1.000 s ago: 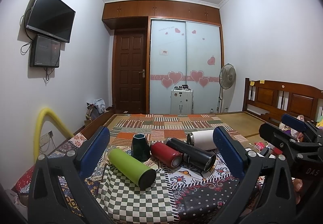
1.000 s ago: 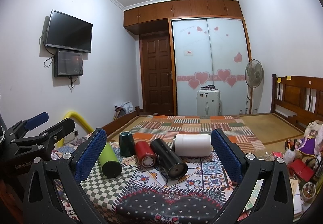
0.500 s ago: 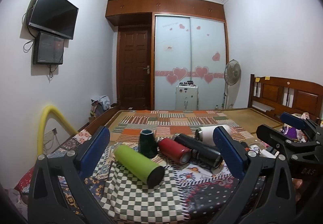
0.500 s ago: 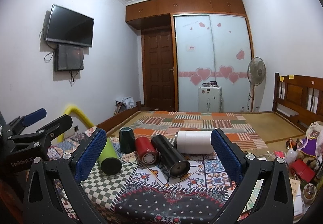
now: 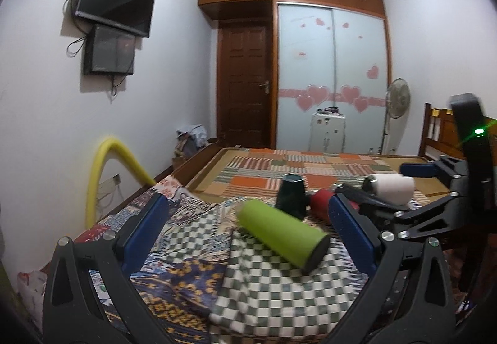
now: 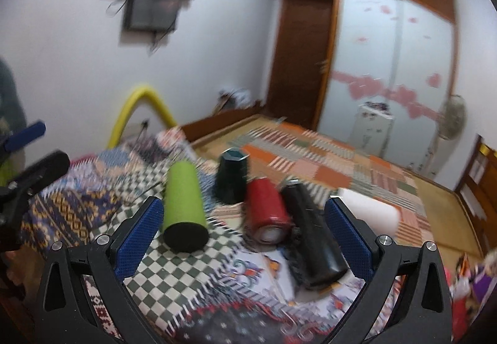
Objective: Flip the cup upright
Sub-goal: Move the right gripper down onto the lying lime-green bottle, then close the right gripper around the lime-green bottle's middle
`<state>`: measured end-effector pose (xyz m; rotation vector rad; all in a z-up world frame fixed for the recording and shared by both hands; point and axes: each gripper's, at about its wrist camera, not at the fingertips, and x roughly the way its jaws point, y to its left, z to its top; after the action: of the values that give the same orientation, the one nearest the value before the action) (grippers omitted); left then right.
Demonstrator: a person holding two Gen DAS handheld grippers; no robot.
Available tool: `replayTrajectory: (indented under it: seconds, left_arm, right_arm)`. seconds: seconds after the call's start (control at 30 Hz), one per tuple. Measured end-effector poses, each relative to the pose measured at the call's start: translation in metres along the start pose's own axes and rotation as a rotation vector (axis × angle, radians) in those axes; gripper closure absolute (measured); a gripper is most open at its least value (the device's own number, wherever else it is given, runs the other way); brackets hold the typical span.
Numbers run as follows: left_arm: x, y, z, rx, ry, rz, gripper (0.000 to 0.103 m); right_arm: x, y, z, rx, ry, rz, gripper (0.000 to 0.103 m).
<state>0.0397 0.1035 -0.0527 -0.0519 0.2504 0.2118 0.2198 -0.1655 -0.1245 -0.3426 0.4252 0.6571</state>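
Several cups lie on their sides on a patchwork cloth: a lime green cup (image 5: 281, 233) (image 6: 183, 205), a red cup (image 6: 267, 213) (image 5: 321, 201), a black cup (image 6: 313, 235) and a white cup (image 5: 391, 187) (image 6: 369, 213). A dark green faceted cup (image 5: 290, 195) (image 6: 231, 178) stands mouth down behind them. My left gripper (image 5: 248, 238) is open and empty, with the lime cup between its fingers' line of sight. My right gripper (image 6: 243, 246) is open and empty, just in front of the lime, red and black cups.
The cups rest on checkered and patterned cloths (image 5: 273, 291) at the near end of a bed with a patchwork cover (image 5: 310, 164). A yellow foam tube (image 5: 102, 170) arches at the left wall. A wooden headboard (image 5: 435, 133) is at right.
Both grippers moved forward and tilted down toward the cups, which now look larger. The right view swung left and is motion blurred. The cups have not moved.
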Motion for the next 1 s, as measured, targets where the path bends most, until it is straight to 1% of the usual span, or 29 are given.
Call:
replayTrajectory:
  seconds: [0.07,0.13,0.17,0.3,0.4,0.53,0.63,0.67,0.7,0.73,0.77,0.87,1.0]
  left_arm:
    - [0.005,0.008,-0.004,-0.007,0.008,0.014,0.000]
    - [0.009,0.017,-0.009,-0.013,0.019,0.022,0.000]
    - [0.011,0.019,-0.010,-0.014,0.023,0.025,0.000]
    - [0.019,0.031,-0.018,-0.029,0.040,0.028,0.000]
    - [0.022,0.037,-0.023,-0.036,0.050,0.021,0.000]
    - [0.027,0.040,-0.032,-0.035,0.065,0.020,0.000]
    - [0.031,0.041,-0.036,-0.038,0.080,0.017,0.000]
    - [0.033,0.042,-0.037,-0.039,0.083,0.017,0.000]
    - [0.034,0.042,-0.039,-0.040,0.087,0.018,0.000]
    - [0.035,0.043,-0.040,-0.044,0.092,0.017,0.000]
    - [0.036,0.044,-0.041,-0.047,0.095,0.016,0.000]
    - [0.039,0.047,-0.043,-0.058,0.104,0.017,0.000]
    - [0.039,0.050,-0.045,-0.067,0.108,0.023,0.000]
  right_arm:
    - [0.021,0.009,0.005,-0.036,0.048,0.048,0.000]
    - [0.050,0.019,0.010,-0.075,0.122,0.109,0.000]
    - [0.060,0.023,0.011,-0.089,0.145,0.124,0.000]
    - [0.107,0.042,0.016,-0.152,0.293,0.192,0.001]
    - [0.135,0.047,0.020,-0.171,0.410,0.237,0.002]
    - [0.165,0.049,0.025,-0.179,0.527,0.274,0.003]
    - [0.183,0.051,0.025,-0.189,0.629,0.293,0.014]
    - [0.186,0.051,0.026,-0.188,0.648,0.304,0.020]
    - [0.188,0.050,0.025,-0.183,0.674,0.314,0.024]
    - [0.190,0.051,0.024,-0.181,0.693,0.317,0.024]
    - [0.192,0.051,0.023,-0.183,0.712,0.319,0.028]
    - [0.197,0.054,0.022,-0.209,0.736,0.289,0.039]
    - [0.196,0.050,0.023,-0.187,0.732,0.284,0.040]
